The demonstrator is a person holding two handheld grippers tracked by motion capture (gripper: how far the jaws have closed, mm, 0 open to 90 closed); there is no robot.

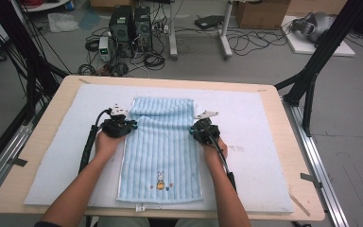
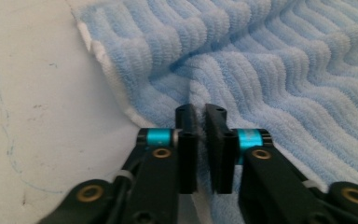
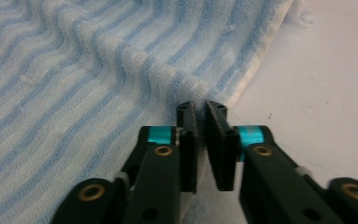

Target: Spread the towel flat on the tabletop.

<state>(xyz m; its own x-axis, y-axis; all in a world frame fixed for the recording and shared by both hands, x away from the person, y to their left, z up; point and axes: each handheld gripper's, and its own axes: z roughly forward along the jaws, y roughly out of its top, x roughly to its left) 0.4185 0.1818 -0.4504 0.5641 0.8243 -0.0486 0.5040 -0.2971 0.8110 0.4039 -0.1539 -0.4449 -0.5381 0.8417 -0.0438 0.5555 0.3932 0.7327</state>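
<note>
Towel position: the blue towel (image 1: pixel 161 146) lies lengthwise down the middle of the white mat (image 1: pixel 260 142) on the counter (image 1: pixel 283 142), its near end close to the counter's near edge and its far end bunched and wrinkled.
Left claw: the left claw (image 2: pixel 199 122) is clenched on a pinch of the towel's left edge, a thin fold showing between the jaws, which stand nearly together.
Right claw: the right claw (image 3: pixel 200 119) is clenched the same way on the towel's right edge, just inside the white hem.
Slip risk: each bite takes only a little cloth near the hem, so I judge that a quick lift or pull could drag the terry out of one claw and drop that side.
Skew risk: if the hands travel unevenly, the fold would likely land crooked, with the edges not lining up.
Drag risk: the free end may rub on the mat and crease further.
Writing: none readable; a small embroidered rabbit motif (image 1: pixel 160 180) sits near the towel's near end, and a white tag (image 1: pixel 140 207) at the hem is too small to read.
</note>
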